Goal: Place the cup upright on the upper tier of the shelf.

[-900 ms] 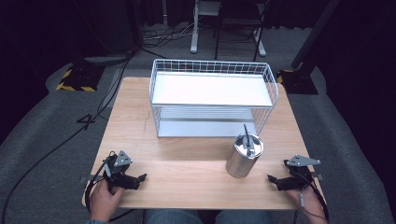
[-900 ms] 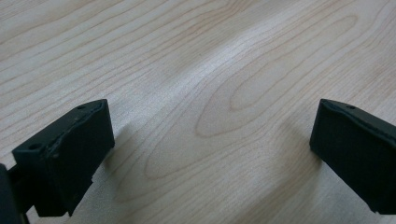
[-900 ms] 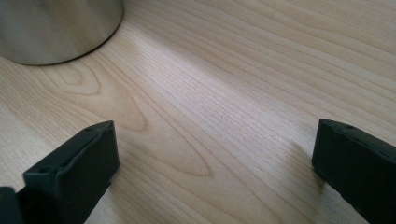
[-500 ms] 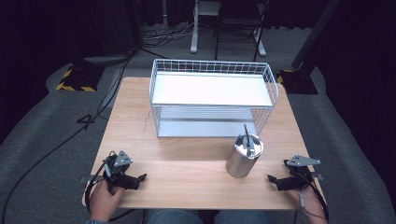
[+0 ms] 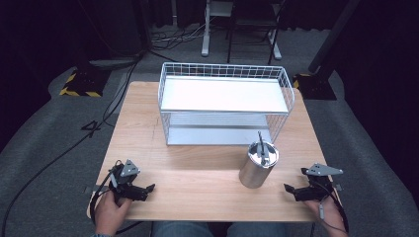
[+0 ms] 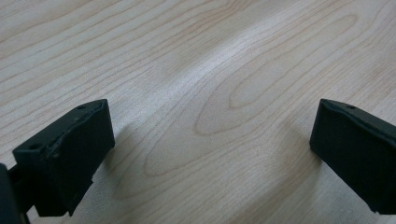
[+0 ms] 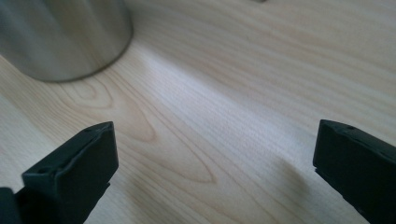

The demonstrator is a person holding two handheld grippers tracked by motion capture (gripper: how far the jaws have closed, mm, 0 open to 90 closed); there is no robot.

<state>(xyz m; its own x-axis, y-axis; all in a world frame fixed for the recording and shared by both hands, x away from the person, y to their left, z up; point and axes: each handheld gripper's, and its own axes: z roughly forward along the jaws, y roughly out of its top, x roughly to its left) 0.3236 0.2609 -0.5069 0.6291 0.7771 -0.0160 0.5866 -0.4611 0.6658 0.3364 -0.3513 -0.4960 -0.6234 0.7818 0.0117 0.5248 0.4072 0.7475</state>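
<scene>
A steel cylindrical canister [image 5: 258, 165] with a dark utensil standing in it rests on the wooden table [image 5: 207, 168], right of centre near the front; its base [image 7: 65, 37] fills the upper left of the right gripper view. Behind it stands a white wire two-tier rack [image 5: 225, 103]. My left gripper [image 5: 146, 189] lies at the front left corner, held by a hand, jaws wide open over bare wood [image 6: 210, 116]. At the front right my right gripper [image 5: 289, 190] rests open too, pointing left toward the canister, with nothing between its jaws.
The table's front edge runs just below both hands. Grey carpet surrounds the table, with cables on the floor at the left and a yellow-black striped block [image 5: 79, 84] at the back left. Chair and stand legs [image 5: 237, 29] rise behind the table.
</scene>
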